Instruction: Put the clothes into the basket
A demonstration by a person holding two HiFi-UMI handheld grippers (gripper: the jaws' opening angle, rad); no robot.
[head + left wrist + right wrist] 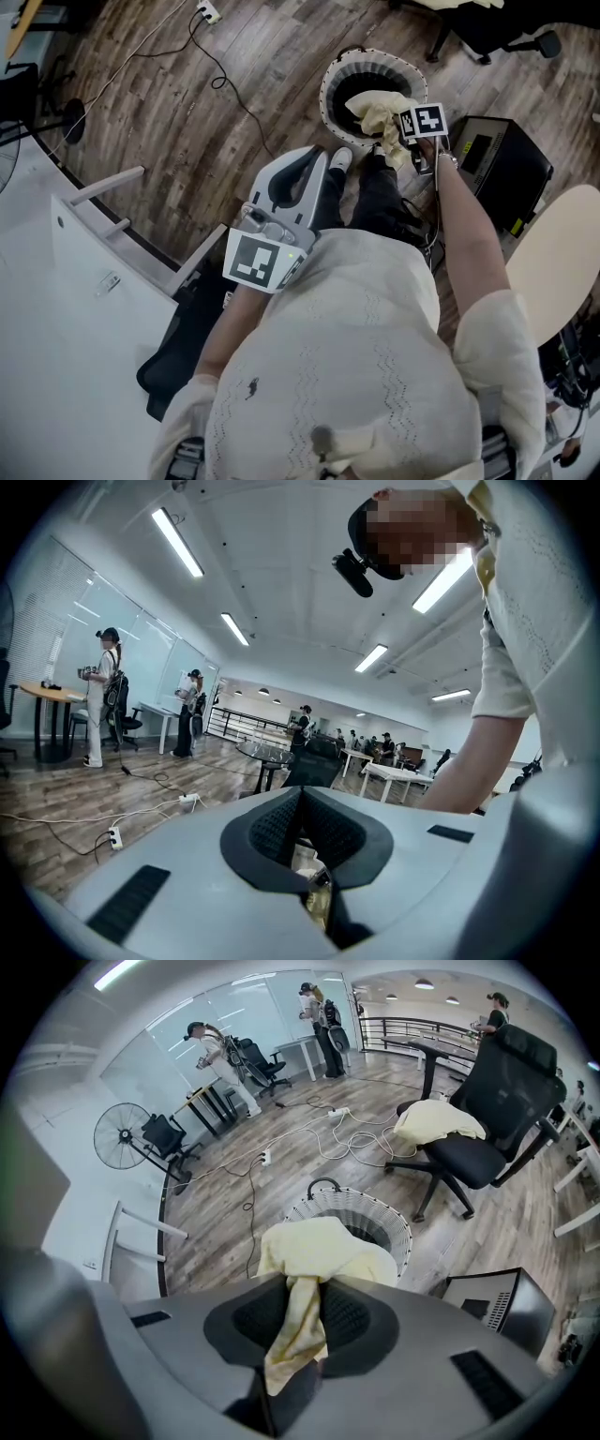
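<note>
Yellow garment [319,1251] is gripped by the right claw [302,1290] over the laundry basket [403,1232], likely for release inside; the left claw [300,799] is closed and empty.

Open-plan office, going by my feeds. Wood-plank floor [169,112] throughout. Long strip lights [178,541] run across a white ceiling. Glass partitions [253,1007] line one side. White desks [398,775] stand in rows further back, with several people [101,700] on their feet among them. There is a black mesh swivel chair [492,1119] on castors and a second dark chair near a desk. A pedestal fan [120,1136] stands by the wall. A power strip [208,12] and loose cables [328,1147] trail over the boards. A metal railing [398,1024] closes the far end.
</note>
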